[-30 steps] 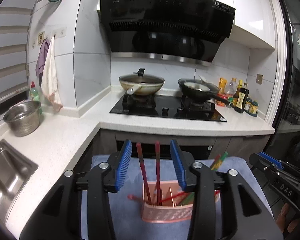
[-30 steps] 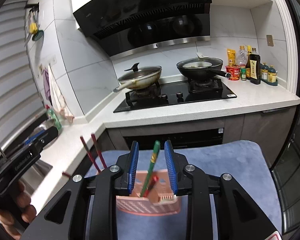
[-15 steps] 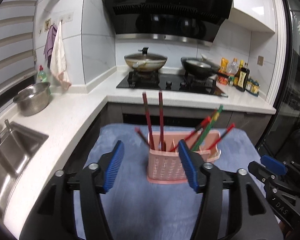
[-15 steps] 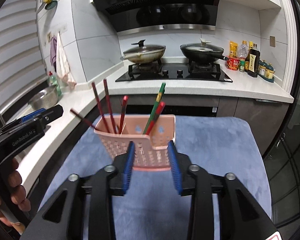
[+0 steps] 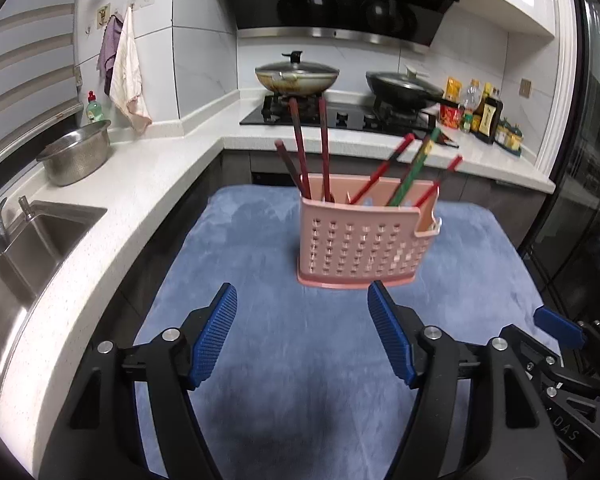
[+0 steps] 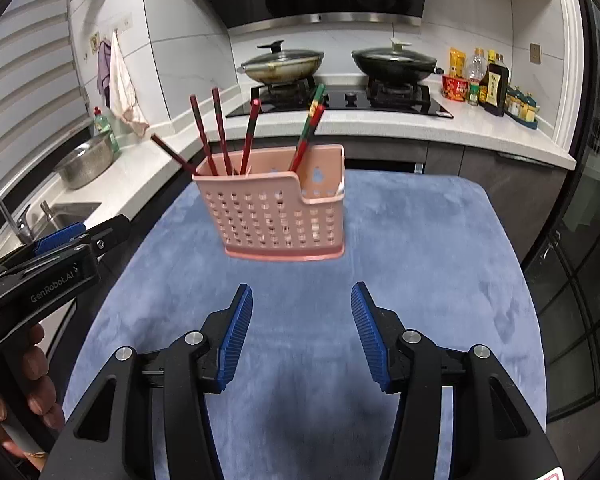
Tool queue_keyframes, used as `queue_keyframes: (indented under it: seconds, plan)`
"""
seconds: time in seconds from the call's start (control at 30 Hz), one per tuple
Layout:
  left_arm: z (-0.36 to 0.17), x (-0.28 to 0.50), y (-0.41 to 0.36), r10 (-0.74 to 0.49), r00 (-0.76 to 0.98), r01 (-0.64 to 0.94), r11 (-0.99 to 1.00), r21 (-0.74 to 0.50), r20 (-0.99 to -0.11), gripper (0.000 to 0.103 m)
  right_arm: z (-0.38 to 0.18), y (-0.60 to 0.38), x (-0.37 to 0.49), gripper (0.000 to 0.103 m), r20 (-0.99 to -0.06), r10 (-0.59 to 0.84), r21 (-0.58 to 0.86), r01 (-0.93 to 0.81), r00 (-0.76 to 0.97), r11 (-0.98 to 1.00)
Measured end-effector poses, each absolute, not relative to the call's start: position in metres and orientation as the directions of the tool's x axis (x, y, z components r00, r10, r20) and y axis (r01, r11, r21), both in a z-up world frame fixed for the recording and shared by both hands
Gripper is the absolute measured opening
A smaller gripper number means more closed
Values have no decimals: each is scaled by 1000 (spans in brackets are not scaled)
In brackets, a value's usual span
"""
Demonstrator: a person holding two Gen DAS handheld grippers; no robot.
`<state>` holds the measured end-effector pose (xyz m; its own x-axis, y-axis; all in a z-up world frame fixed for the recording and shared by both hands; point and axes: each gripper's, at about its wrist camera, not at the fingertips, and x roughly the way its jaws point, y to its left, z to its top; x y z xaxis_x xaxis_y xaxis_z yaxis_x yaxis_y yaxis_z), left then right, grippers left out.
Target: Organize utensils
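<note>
Pink holder (image 5: 360, 244) holds chopsticks (image 5: 324, 148) upright.

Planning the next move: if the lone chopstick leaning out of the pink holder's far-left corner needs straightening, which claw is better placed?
Probably left: the leaning chopstick sits on the pink holder's left side, nearer the left claw. Both claws are opening, nothing between them.

Two wrist fisheyes, both looking forward and downward along their own fingers at the blue-covered surface (image 5: 260, 320), stove at 12 o'clock. Left view sits left of the pink utensil basket (image 5: 360, 240), basket near at 1 o'clock; right gripper (image 5: 560, 332) enters at 4 o'clock. Right view has the same basket (image 6: 276, 220) at 11 o'clock, left gripper (image 6: 80, 236) at 9 o'clock. Shared: basket, cloth, stove, sink side.
</note>
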<state>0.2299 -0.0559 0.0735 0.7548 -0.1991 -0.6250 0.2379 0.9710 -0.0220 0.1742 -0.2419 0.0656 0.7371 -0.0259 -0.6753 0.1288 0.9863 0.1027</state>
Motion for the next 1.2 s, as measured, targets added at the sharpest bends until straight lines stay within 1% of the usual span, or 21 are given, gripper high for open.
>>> queue_keyframes:
  seconds: [0.03,0.1,0.13,0.2,0.27,0.43,0.57,0.87,1.2]
  plan:
    - [72,227,-56,-194,754,237,971,-15,-627,68,64,-241,171,54,-679,-32,97,132,734,986]
    - [69,221,-57,-183,753,232,973,-5,-633,75,63,-240,166,59,-678,-41,84,133,734,988]
    - [68,219,-57,-180,752,230,973,-3,-634,77,63,-239,163,61,-678,-47,75,134,733,988]
    - [66,215,-56,-172,751,224,975,1,-637,80,63,-237,160,62,-678,-60,64,140,732,988]
    - [63,212,-56,-164,747,218,976,5,-644,82,64,-237,157,64,-676,-65,59,143,734,988]
    - [56,207,-55,-150,738,210,978,12,-657,88,64,-234,150,78,-665,-88,33,147,742,989]
    - [52,205,-56,-145,730,209,978,16,-667,89,62,-232,149,84,-669,-98,21,151,737,988]
    - [43,204,-55,-142,711,207,978,12,-689,93,58,-232,151,84,-691,-102,17,157,715,987]
    - [38,207,-56,-132,695,200,980,14,-707,94,50,-231,158,86,-720,-106,13,167,686,986]
